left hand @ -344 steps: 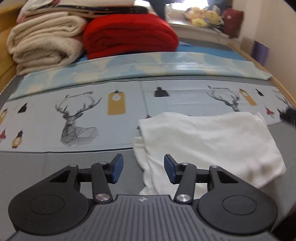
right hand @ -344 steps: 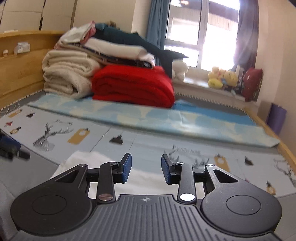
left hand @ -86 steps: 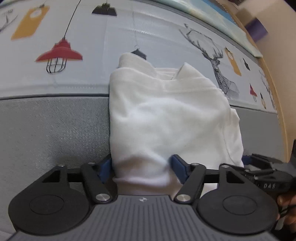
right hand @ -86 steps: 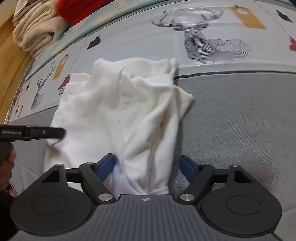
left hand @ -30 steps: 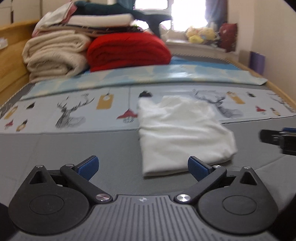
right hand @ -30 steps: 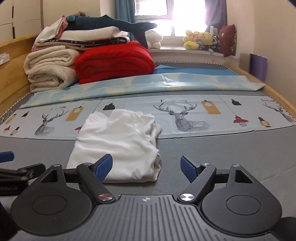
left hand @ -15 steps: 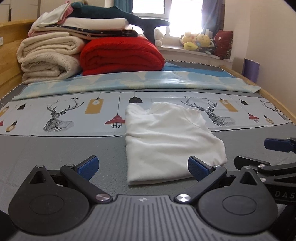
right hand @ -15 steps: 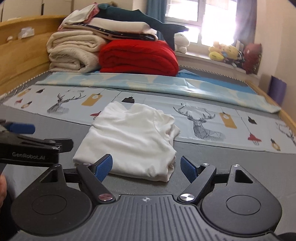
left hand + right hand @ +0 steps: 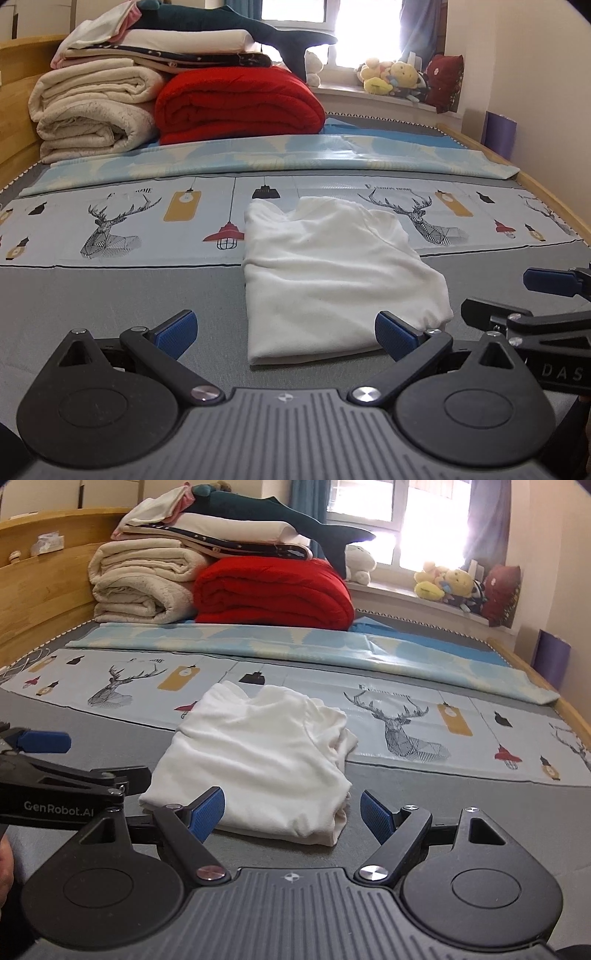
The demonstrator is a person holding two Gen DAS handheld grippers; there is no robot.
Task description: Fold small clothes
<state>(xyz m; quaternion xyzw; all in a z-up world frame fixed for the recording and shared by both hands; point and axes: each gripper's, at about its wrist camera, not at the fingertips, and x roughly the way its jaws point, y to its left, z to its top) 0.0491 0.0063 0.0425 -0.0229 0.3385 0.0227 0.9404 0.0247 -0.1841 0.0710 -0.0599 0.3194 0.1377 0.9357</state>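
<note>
A: Where is the shirt?

B: The white shirt (image 9: 332,273) lies folded into a rough rectangle on the grey mat (image 9: 122,295), its far end lapping onto the printed sheet (image 9: 147,218) with the deer and lamps. Its near edge sits just beyond both grippers.

A: And the grippers?

B: The left gripper (image 9: 284,330) is held low in front of the shirt, jaws spread wide, nothing between them; the shirt's near edge shows through the gap without touching the blue pads (image 9: 177,328). The right gripper (image 9: 293,810) is also spread wide and empty, just short of the shirt's near edge. Each gripper appears at the edge of the other's view, beside the shirt.

A: What lies beyond the shirt?

B: Past the shirt, a pale blue cloth (image 9: 258,158) lies across the bed. Behind that, a red blanket (image 9: 236,107) sits beside rolled cream blankets (image 9: 92,110), with more folded bedding and a dark plush shark (image 9: 273,513) on top. Soft toys (image 9: 391,77) line the windowsill further back.
</note>
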